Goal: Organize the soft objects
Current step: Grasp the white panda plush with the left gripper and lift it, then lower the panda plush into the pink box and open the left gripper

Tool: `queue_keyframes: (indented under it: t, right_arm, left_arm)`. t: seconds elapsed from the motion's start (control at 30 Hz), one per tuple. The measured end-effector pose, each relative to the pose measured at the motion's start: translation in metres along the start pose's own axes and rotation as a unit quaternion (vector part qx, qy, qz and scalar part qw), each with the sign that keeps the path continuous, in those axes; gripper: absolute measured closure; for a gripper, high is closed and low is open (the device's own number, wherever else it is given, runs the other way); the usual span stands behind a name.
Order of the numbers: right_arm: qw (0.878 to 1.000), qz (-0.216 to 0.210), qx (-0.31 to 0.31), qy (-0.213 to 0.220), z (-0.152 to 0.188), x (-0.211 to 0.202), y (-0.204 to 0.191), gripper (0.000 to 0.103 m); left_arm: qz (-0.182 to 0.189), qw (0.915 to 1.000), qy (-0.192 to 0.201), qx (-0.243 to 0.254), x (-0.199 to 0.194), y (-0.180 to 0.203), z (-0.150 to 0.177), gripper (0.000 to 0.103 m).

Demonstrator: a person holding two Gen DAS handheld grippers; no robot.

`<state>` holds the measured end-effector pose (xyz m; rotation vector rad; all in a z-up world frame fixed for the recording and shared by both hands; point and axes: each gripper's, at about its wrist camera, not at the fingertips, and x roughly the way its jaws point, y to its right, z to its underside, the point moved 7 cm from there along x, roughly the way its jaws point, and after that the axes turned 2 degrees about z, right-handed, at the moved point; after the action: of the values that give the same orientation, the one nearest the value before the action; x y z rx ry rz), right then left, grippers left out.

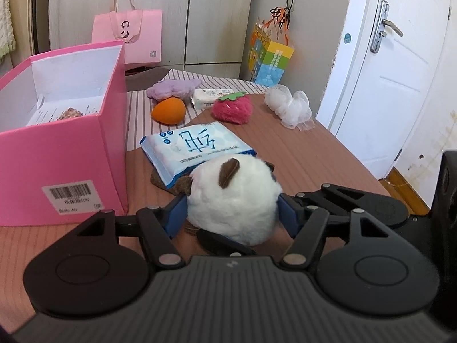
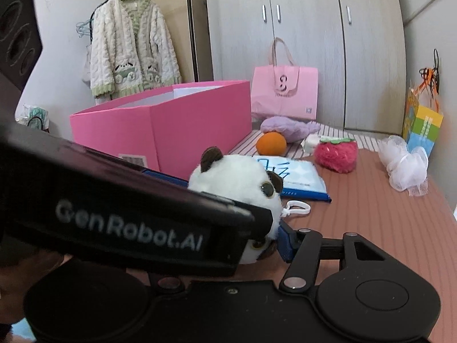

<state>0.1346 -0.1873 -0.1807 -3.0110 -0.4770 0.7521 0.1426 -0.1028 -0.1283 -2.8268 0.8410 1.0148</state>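
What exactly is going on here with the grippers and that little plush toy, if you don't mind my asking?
A person is tidying soft items into the pink box using two handheld grippers. Both the left gripper and the right gripper are closed around the white plush toy, which sits low over the brown table beside the box. The wipes pack, orange sponge, strawberry plush, purple plush and white mesh puff lie on the table.

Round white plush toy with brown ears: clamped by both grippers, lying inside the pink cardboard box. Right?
Not inside. The left wrist view shows the round white plush toy with brown ears on the table beside the pink cardboard box, between the left gripper pads.
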Motion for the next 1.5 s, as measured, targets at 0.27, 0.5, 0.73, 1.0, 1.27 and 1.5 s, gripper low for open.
queue_keyframes:
  t: [0.27,0.5,0.73,1.0,1.27,1.5]
  right_arm:
    - [0.999,-0.001,0.019,-0.035,-0.001,-0.016,-0.01,0.039]
    - [1.0,0.004,0.002,-0.023,-0.011,-0.039,-0.025,0.039]
    - [0.999,-0.029,0.026,-0.027,-0.038,-0.059,-0.037,0.039]
    - [0.997,-0.076,0.01,0.019,-0.091,-0.068,-0.06,0.039]
    - [0.993,-0.107,0.009,0.039,-0.149,-0.037,-0.078,0.039]
    - [0.987,-0.142,0.044,0.067,-0.182,0.011,-0.072,0.038]
  left_arm:
    - [0.011,0.9999,0.004,-0.008,-0.021,0.004,0.004,0.037]
    - [0.016,0.9995,0.026,-0.01,-0.051,0.006,0.003,0.037]
    - [0.027,0.9967,0.069,-0.033,-0.088,-0.005,-0.016,0.035]
    - [0.003,0.9909,0.133,-0.022,-0.129,-0.024,-0.055,0.036]
    - [-0.014,0.9851,0.168,-0.035,-0.135,-0.067,-0.106,0.037]
    - [-0.02,0.9826,0.181,-0.04,-0.119,-0.104,-0.149,0.038]
